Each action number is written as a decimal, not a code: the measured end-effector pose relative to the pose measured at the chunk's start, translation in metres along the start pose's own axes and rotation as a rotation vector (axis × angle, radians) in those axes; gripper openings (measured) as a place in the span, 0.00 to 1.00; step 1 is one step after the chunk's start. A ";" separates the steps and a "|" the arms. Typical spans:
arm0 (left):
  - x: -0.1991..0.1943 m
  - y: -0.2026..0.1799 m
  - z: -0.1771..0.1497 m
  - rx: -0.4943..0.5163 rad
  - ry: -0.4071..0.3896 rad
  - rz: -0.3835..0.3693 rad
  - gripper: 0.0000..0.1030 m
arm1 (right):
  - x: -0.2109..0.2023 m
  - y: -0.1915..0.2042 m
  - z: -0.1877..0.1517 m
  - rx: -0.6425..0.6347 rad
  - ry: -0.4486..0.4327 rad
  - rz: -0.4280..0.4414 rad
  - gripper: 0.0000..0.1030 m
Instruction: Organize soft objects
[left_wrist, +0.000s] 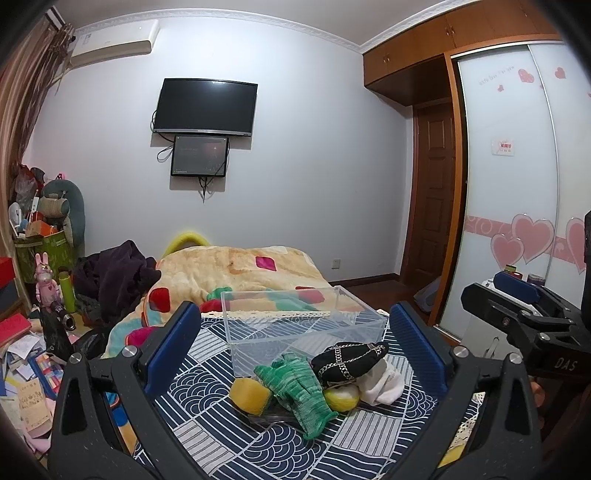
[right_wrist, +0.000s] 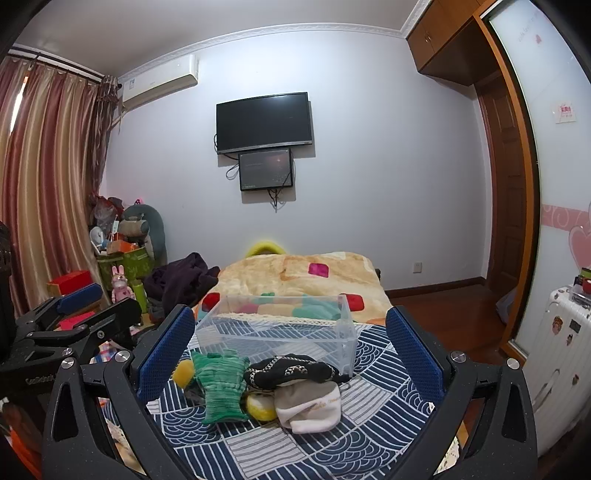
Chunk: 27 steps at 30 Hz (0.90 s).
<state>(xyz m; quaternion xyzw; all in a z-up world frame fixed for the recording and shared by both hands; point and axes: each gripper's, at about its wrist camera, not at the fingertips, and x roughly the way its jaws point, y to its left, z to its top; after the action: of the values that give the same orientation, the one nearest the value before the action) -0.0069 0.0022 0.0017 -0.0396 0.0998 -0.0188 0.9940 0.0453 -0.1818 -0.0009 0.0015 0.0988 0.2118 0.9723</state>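
Left gripper (left_wrist: 295, 343) gapes empty above green glove (left_wrist: 295, 387), lower centre, clear bin (left_wrist: 306, 325) behind: pinch glove's middle | Right gripper (right_wrist: 291, 354) likewise spread, unladen; white sock (right_wrist: 310, 406) lower centre, nearest: grab bunched cloth.

Left gripper (left_wrist: 291, 347) and right gripper (right_wrist: 291, 349) level, jaws spread wide.

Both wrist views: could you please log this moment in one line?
left gripper open | right gripper open | clear plastic box empty | green knitted glove untouched
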 end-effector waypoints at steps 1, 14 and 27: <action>0.001 0.001 0.000 -0.002 0.003 0.000 1.00 | 0.000 0.000 0.000 0.000 0.000 0.000 1.00; 0.046 0.031 -0.035 -0.044 0.155 0.018 1.00 | 0.033 -0.011 -0.021 0.018 0.113 0.011 1.00; 0.092 0.065 -0.080 -0.120 0.317 0.006 0.73 | 0.077 -0.018 -0.052 0.077 0.306 0.060 0.88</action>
<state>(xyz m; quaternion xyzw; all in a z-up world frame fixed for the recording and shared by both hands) 0.0689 0.0565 -0.0998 -0.0950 0.2562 -0.0156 0.9618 0.1115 -0.1688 -0.0675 0.0095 0.2538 0.2347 0.9383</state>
